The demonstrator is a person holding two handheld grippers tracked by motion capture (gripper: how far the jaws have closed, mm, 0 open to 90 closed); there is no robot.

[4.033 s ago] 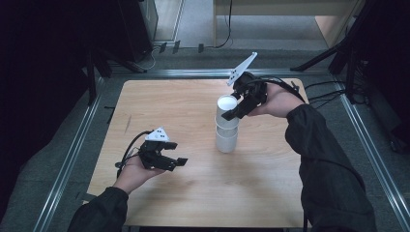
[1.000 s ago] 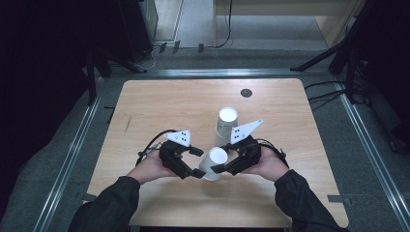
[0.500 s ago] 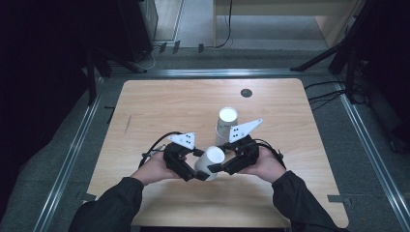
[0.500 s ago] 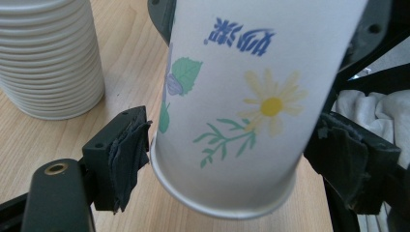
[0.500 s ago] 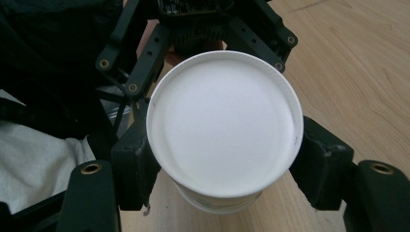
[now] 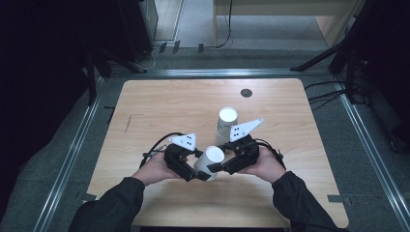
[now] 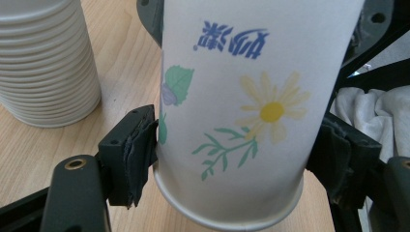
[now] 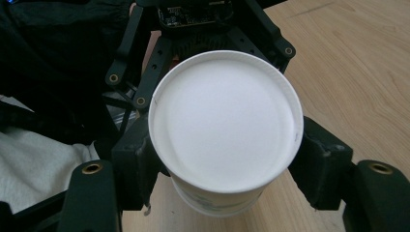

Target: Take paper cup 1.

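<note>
A white paper cup (image 6: 212,159) with a flower print (image 7: 251,111) hangs tilted just above the table's front middle, between both grippers. My left gripper (image 6: 196,172) comes at it from the left; its jaws have just been closing, and its pads (image 7: 138,152) now press the cup's sides. My right gripper (image 6: 218,166) grips the same cup (image 8: 225,121) from the right, a pad (image 8: 138,159) on each side. One round white end of the cup faces the right gripper's camera. Behind it stands a stack of upturned cups (image 6: 226,124).
The cup stack (image 7: 43,63) rises close beside the held cup, just beyond the hands. A small dark round hole (image 6: 246,93) marks the wooden table (image 6: 159,106) at the far right. Metal rails run along the table's left and right sides.
The right gripper carried one cup from the stack to the table's front. The left gripper moved in from the left, and its jaws closed onto that cup.
</note>
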